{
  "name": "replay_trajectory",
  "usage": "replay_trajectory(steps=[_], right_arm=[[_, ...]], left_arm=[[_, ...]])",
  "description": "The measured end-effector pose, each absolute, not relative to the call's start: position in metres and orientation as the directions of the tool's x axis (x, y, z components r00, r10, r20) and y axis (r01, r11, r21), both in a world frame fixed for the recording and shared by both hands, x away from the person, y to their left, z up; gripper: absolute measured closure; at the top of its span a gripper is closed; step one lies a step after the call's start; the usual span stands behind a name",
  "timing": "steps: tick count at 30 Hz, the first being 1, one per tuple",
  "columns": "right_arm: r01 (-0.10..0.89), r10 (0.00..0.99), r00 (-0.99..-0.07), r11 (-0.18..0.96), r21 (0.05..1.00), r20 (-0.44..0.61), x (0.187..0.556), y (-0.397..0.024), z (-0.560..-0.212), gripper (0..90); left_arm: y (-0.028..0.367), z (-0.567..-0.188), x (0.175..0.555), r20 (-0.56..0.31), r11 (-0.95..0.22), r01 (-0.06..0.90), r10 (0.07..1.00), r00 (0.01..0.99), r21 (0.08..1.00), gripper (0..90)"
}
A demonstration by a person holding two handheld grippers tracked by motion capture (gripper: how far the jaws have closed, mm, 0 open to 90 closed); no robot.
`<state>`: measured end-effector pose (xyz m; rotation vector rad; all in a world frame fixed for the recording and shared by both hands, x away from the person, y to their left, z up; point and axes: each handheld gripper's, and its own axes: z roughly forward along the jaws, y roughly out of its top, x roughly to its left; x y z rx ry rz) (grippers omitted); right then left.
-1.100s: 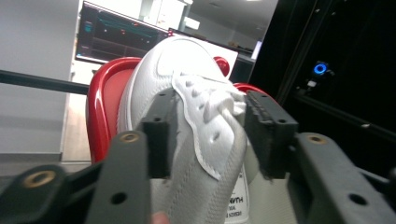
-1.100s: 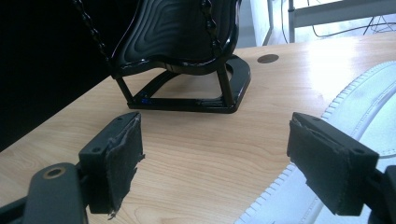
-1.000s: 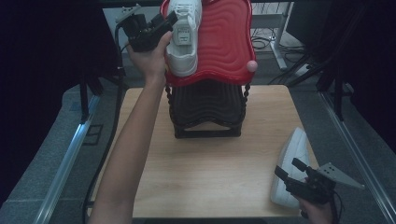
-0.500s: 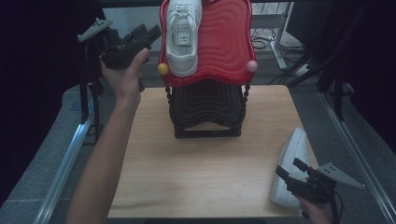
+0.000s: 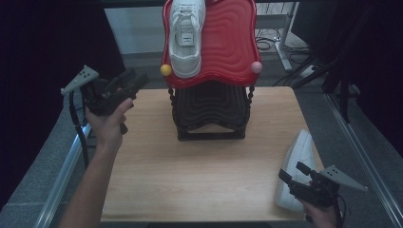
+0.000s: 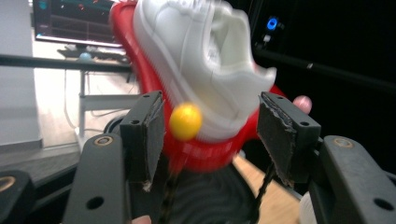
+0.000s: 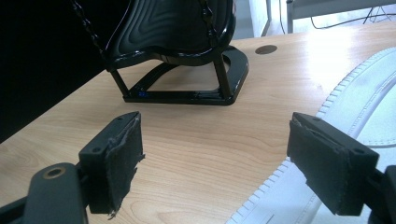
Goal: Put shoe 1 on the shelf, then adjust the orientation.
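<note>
Two white shoes are present. One shoe [image 5: 187,38] lies on the red upper tray [image 5: 233,47] of a two-tier rack at top centre of the high view, toe toward the camera; the second shoe [image 5: 299,161] lies on the table [image 5: 190,166] at lower right. The rack has one red tray above one black tray [image 5: 211,102], with one yellow knob [image 5: 166,70] and one pink knob [image 5: 256,67] at the red tray's front corners. The left gripper [image 5: 138,80], at left of the rack, has just been opening; its jaws stand apart with nothing between them. The right gripper [image 5: 291,172], at lower right beside the second shoe, has jaws apart, gripping nothing.
</note>
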<state>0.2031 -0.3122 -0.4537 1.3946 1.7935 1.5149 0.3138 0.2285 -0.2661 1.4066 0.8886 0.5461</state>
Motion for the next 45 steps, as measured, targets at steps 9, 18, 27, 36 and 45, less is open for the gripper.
replay_trajectory(steps=[9,18,27,36,45], right_arm=[[0.427,0.864,-0.412,-0.096,0.899,0.288,0.204,-0.316,-0.455,18.7],[0.428,0.864,-0.41,-0.101,0.898,0.293,0.204,-0.317,-0.456,18.7],[0.435,0.866,-0.405,-0.1,0.895,0.293,0.205,-0.319,-0.458,18.7],[0.44,0.869,-0.402,-0.094,0.893,0.289,0.206,-0.319,-0.46,19.1],[0.421,0.883,-0.381,-0.098,0.902,0.273,0.195,-0.338,-0.46,23.2]], left_arm=[[0.241,-0.335,0.291,-0.213,0.071,0.259,0.79,0.575,0.963,42.8],[0.236,-0.391,0.271,-0.202,-0.003,0.328,0.783,0.589,0.945,42.6],[0.236,-0.425,0.255,-0.231,-0.008,0.367,0.765,0.602,0.93,42.6],[0.235,-0.44,0.245,-0.204,-0.067,0.385,0.758,0.62,0.92,42.7],[0.221,-0.449,0.246,-0.198,-0.105,0.399,0.737,0.646,0.911,42.1]])
